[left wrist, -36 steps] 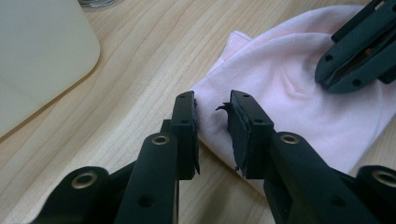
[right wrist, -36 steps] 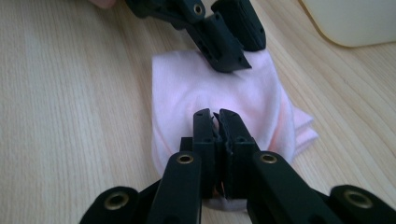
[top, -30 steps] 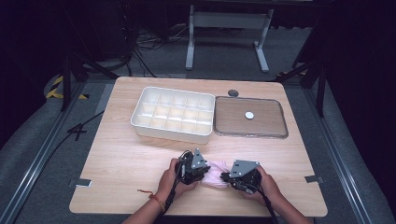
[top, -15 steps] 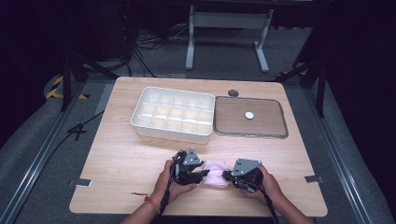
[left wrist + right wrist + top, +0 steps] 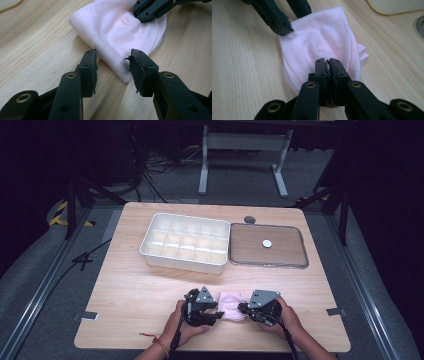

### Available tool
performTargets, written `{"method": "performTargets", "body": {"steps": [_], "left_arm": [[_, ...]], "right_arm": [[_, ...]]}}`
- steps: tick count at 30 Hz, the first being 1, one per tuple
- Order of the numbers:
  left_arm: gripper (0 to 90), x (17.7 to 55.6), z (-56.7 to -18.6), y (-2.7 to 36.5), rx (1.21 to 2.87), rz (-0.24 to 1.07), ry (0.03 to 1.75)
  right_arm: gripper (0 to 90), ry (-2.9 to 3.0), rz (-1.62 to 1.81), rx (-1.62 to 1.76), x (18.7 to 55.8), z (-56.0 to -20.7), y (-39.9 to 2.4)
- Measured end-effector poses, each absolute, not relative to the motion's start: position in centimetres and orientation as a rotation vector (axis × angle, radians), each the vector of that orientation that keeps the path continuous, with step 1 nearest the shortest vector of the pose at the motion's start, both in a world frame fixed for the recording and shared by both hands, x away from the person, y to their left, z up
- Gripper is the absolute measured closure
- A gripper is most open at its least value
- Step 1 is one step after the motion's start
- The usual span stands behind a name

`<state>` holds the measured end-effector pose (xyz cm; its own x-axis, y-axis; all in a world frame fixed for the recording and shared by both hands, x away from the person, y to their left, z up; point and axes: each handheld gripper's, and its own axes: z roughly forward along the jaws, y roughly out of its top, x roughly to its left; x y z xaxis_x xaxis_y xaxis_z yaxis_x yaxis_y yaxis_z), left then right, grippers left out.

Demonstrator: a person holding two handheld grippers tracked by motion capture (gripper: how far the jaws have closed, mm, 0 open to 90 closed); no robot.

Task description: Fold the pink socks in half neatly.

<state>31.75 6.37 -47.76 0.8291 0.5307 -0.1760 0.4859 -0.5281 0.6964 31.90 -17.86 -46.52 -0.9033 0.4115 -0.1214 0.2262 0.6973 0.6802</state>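
Our left tool [image 5: 112, 65] has just been opening; its jaws stand apart, a corner of the pink folded cloth [image 5: 117, 30] lying between them with the pads clear of it. The cloth sits on the counter [image 5: 130, 290] near our edge, between both tools. Our right tool [image 5: 327, 62] is pinched tight on the cloth's far side, fabric bunched at the tips. Beyond the cloth lie the white divided tray [image 5: 150, 251] and, beside it, its clear lid [image 5: 250, 240].

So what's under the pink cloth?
The pink cloth lies folded on the wooden table, with bare wood all around it. The right gripper pinches one edge. Anything tucked inside the folds is covered, so I can't tell.
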Motion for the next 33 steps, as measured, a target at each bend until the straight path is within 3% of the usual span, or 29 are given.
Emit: {"method": "performTargets", "body": {"steps": [4,15,33], "left_arm": [[57.3,31.5,-47.9,5.9,2.216,0.070,0.724],[81.7,31.6,-47.7,5.7,2.200,0.036,0.706],[81.5,31.3,-46.8,6.1,2.183,0.129,0.696]], "right_arm": [[85.4,2.644,1.007,0.504,31.9,-46.5,-17.8],[85.0,2.650,1.026,0.522,32.0,-46.5,-17.9],[83.9,2.575,1.078,0.570,33.4,-46.6,-16.1]]}}
